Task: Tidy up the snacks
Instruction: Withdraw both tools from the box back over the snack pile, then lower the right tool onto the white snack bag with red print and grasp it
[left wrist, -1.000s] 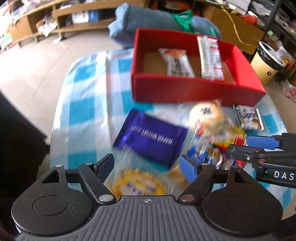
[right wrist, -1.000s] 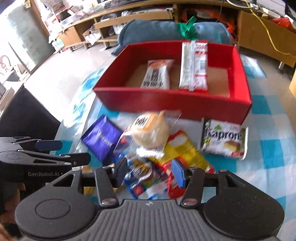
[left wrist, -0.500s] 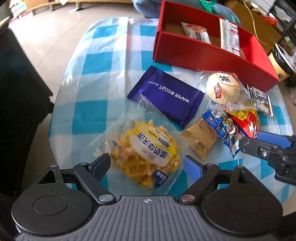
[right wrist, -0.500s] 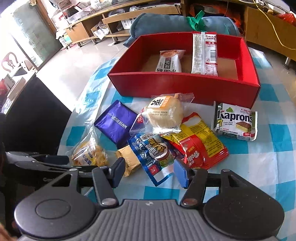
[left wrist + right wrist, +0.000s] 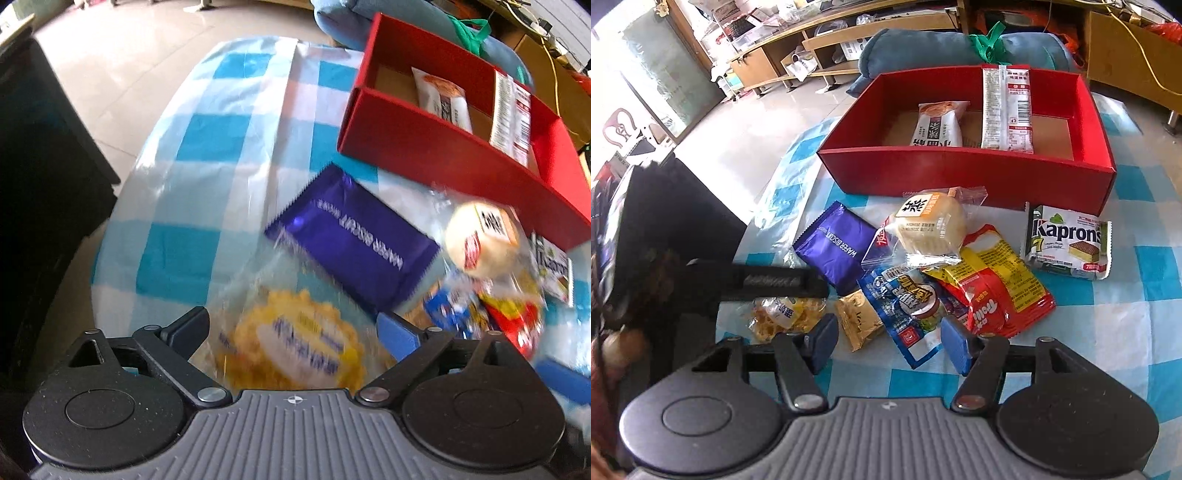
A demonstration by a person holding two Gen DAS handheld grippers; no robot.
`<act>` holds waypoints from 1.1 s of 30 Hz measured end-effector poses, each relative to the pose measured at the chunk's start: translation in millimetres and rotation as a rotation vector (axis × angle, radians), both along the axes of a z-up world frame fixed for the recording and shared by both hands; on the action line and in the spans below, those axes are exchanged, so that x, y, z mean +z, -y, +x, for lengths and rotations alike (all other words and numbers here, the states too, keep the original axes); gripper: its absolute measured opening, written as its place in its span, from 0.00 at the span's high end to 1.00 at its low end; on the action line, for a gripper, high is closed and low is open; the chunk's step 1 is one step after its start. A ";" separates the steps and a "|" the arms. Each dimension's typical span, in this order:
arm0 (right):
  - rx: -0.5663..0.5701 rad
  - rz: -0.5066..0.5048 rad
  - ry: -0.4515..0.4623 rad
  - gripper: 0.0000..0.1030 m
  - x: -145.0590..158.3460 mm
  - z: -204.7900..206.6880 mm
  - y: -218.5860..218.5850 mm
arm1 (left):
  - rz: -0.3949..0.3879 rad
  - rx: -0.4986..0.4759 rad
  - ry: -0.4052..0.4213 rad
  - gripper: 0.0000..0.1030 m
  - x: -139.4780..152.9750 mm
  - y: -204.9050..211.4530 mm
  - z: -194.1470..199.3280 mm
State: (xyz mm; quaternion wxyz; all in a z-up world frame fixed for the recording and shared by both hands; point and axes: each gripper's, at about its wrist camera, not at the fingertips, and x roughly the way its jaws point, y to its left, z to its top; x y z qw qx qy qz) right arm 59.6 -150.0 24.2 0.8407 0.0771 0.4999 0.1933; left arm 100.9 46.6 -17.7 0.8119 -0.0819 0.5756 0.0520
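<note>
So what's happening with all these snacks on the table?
A person is sorting snacks into the red box, which already holds two packets. The rest lie piled on the checked tablecloth. The left hand-held gripper, whose jaws have just been opening, straddles the yellow pastry packet without pinching it yet. The right hand-held gripper, also just opening, hangs over the blue packet, holding nothing.
</note>
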 end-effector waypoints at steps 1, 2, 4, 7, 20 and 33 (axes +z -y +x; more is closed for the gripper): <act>0.001 0.000 0.000 0.46 0.1 0.0 -0.4 | 0.009 -0.005 0.004 0.06 0.8 1.3 2.2; 0.002 0.001 -0.001 0.46 0.1 0.1 -0.3 | 0.010 -0.016 0.002 0.06 1.3 2.1 3.3; -0.003 0.003 0.000 0.46 0.4 0.4 1.1 | -0.010 -0.048 -0.006 0.06 3.1 2.8 1.5; -0.010 0.006 -0.005 0.45 -0.2 1.4 3.7 | -0.003 -0.134 -0.007 0.06 6.3 8.2 -5.5; -0.018 -0.009 -0.033 0.45 -6.5 -5.0 7.9 | 0.200 -0.507 -0.064 0.00 -17.7 41.9 -8.2; -0.030 -0.044 -0.215 0.44 -45.9 -90.8 -10.1 | 0.189 -0.511 0.049 0.27 0.9 33.7 -30.4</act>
